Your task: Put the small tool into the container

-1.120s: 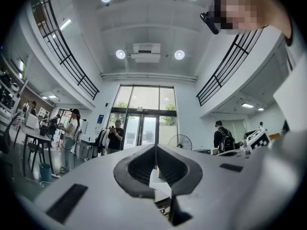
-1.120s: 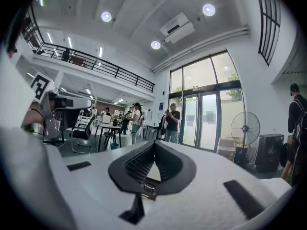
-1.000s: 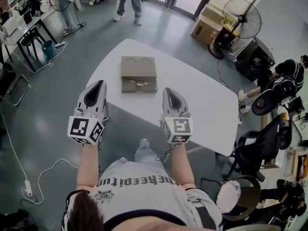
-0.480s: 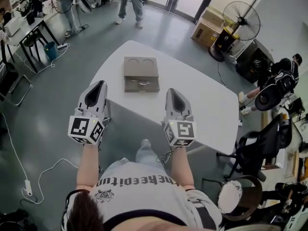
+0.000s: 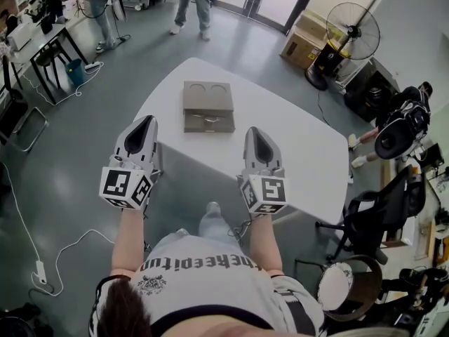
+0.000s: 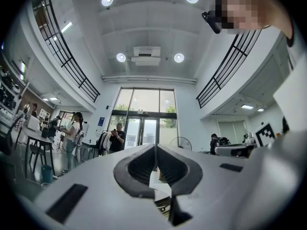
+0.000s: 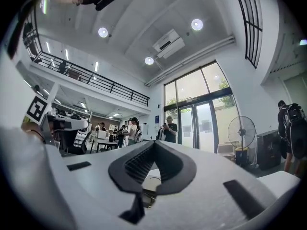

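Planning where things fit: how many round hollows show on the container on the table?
2. Both sit side by side along the far edge of the container: a left hollow and a right hollow. Others on its near half may be too small to tell.

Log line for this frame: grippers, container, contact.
left gripper shut, empty | right gripper shut, empty | container on table, beyond both grippers | no contact

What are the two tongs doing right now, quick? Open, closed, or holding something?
Left tongs: closed, holding nothing.
Right tongs: closed, holding nothing.
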